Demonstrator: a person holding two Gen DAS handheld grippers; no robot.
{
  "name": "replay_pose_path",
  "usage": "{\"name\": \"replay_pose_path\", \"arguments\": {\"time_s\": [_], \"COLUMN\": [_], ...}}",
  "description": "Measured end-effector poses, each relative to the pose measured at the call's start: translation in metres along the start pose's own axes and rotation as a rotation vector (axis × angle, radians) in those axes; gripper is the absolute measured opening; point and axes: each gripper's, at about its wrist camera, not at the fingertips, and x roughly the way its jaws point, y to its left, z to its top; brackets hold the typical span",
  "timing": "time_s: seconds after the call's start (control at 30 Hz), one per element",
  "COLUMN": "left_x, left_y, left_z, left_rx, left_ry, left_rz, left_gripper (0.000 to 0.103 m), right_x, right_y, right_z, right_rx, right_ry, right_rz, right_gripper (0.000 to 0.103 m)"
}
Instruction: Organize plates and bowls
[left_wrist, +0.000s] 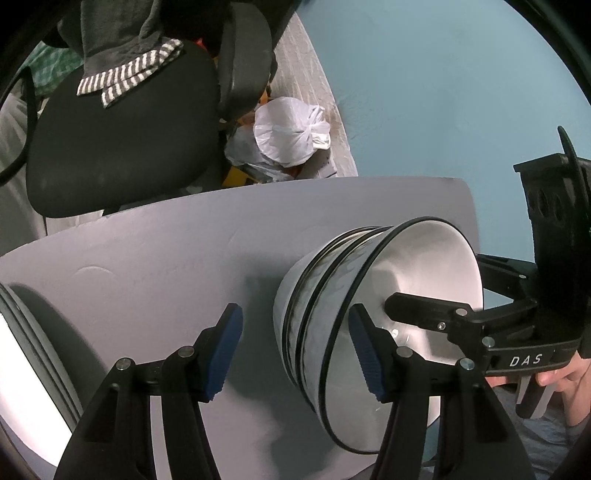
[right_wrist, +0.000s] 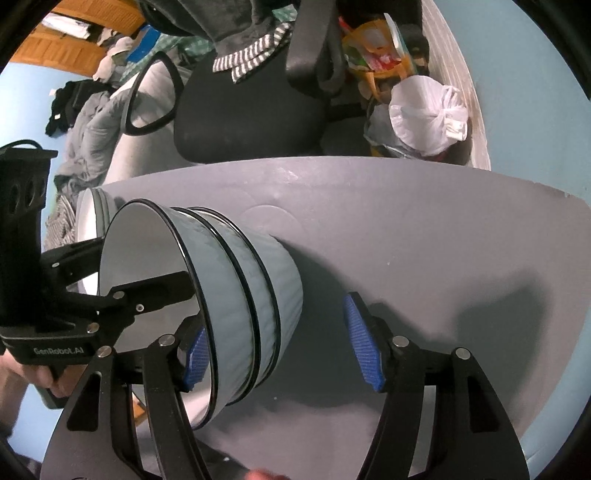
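Three nested bowls (left_wrist: 314, 295) (right_wrist: 251, 288), grey-blue outside and white inside with black rims, stand on the grey table (left_wrist: 147, 258) (right_wrist: 406, 240). My left gripper (left_wrist: 295, 350) straddles the stack's wall: its right pad is inside the top bowl, and its left pad is outside with a gap to the bowl. My right gripper (right_wrist: 279, 352) straddles the opposite wall, with its left pad inside the rim and its right pad well clear outside. Each wrist view shows the other gripper's finger (left_wrist: 424, 310) (right_wrist: 159, 291) reaching into the top bowl. Both are open.
A stack of white plates (left_wrist: 22, 369) (right_wrist: 86, 218) lies at the table's left end. Beyond the far edge stand a black office chair (left_wrist: 122, 140) (right_wrist: 251, 110) with a striped cloth and a white plastic bag (left_wrist: 291, 129) (right_wrist: 424, 114). A hand (left_wrist: 561, 380) holds the right gripper.
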Motion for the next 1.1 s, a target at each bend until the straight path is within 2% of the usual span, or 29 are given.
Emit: {"name": "replay_pose_path", "arguments": {"time_s": [0.13,0.37,0.47,0.57,0.63,0.73,0.87,0.93,1.0,1.1], "left_x": [0.000,0.001,0.000,0.000,0.000,0.001,0.003,0.003,0.002,-0.001], "left_y": [0.003,0.007,0.003,0.004,0.006,0.012,0.019,0.018,0.016,0.013], "left_z": [-0.002,0.000,-0.001,-0.003,-0.005,-0.007,-0.005,-0.004,-0.004,-0.005], "left_rx": [0.001,-0.028,-0.006,-0.002,-0.002,-0.011,-0.047,-0.040,-0.032,-0.029], "left_ry": [0.002,0.042,0.050,0.078,0.101,0.107,0.118,0.119,0.118,0.110], "left_rz": [-0.008,-0.085,-0.063,-0.070,-0.084,-0.072,-0.105,-0.109,-0.127,-0.108], "left_gripper": [0.056,0.038,0.036,0.035,0.036,0.049,0.049,0.045,0.035,0.032], "right_x": [0.001,0.006,0.007,0.006,0.005,0.006,0.005,0.004,0.004,0.004], "right_y": [-0.002,-0.010,-0.010,-0.006,-0.003,0.000,-0.001,-0.001,-0.001,0.001], "right_z": [0.001,0.002,0.002,0.002,0.002,0.004,0.004,0.002,0.002,0.001], "right_rx": [0.011,0.089,0.088,0.067,0.060,0.040,0.029,0.022,0.017,0.014], "right_ry": [0.009,0.050,0.068,0.073,0.080,0.093,0.100,0.099,0.097,0.094], "right_rz": [0.011,0.065,0.088,0.119,0.116,0.104,0.099,0.093,0.088,0.081], "right_gripper": [0.064,0.064,0.059,0.042,0.040,0.037,0.033,0.032,0.031,0.030]}}
